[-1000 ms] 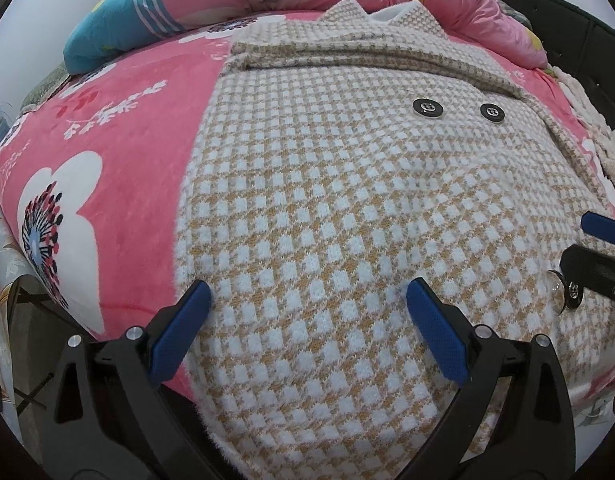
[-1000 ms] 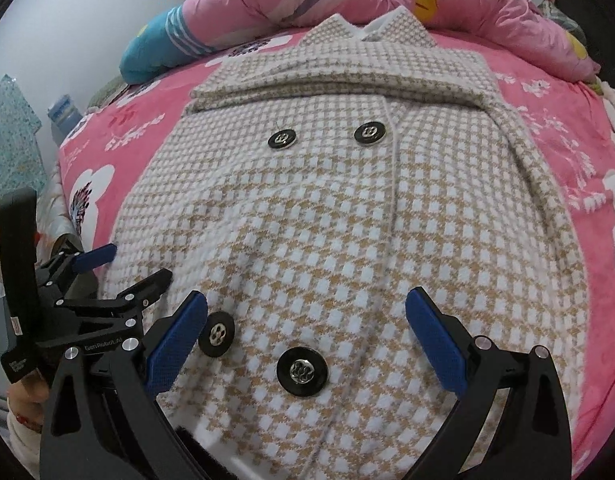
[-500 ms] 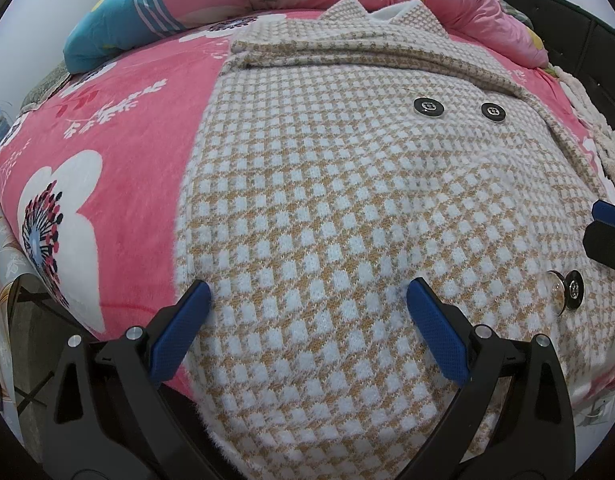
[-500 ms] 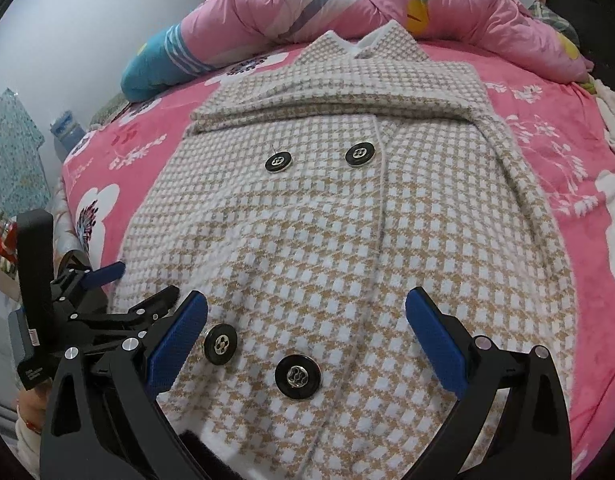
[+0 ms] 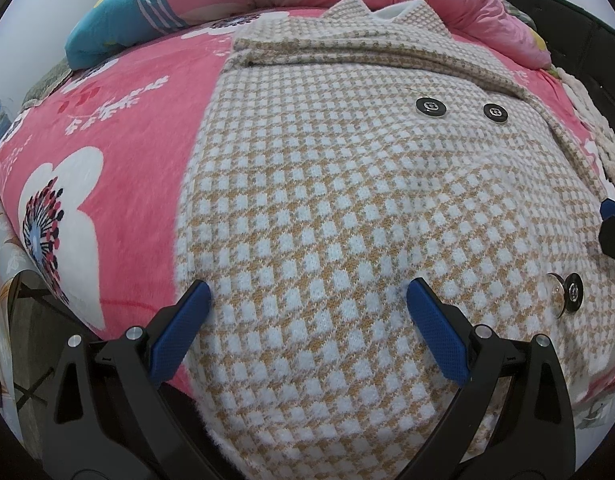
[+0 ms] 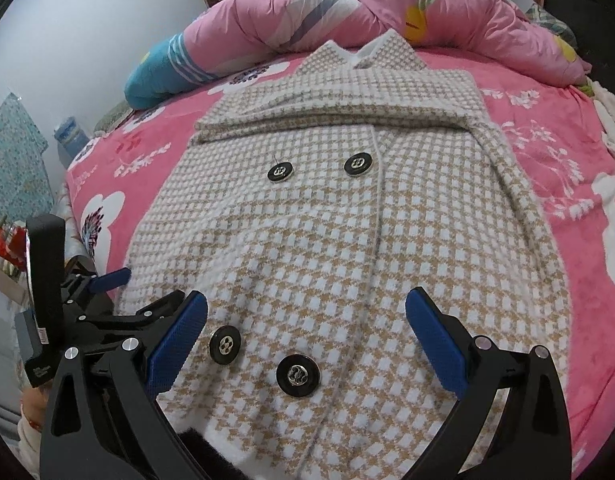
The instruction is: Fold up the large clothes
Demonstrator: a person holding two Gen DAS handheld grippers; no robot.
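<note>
A tan and white houndstooth coat (image 5: 347,208) lies flat on the bed, collar at the far end, sleeves folded across the chest, black buttons up. It also fills the right wrist view (image 6: 347,240). My left gripper (image 5: 307,320) is open and empty, hovering over the coat's near left hem. My right gripper (image 6: 307,328) is open and empty over the near hem, with two black buttons (image 6: 298,374) between its fingers. The left gripper also shows at the left edge of the right wrist view (image 6: 107,296).
The coat rests on a pink floral blanket (image 5: 107,152). A rolled pink quilt (image 6: 347,12) and a blue pillow (image 6: 155,76) lie along the far end. The bed's left edge (image 5: 11,280) drops to the floor. A dark headboard (image 5: 579,28) stands at the right.
The right gripper has pulled back and risen, so more of the coat and bed shows. In the left view it has slid toward the right edge. The left gripper has barely moved.
</note>
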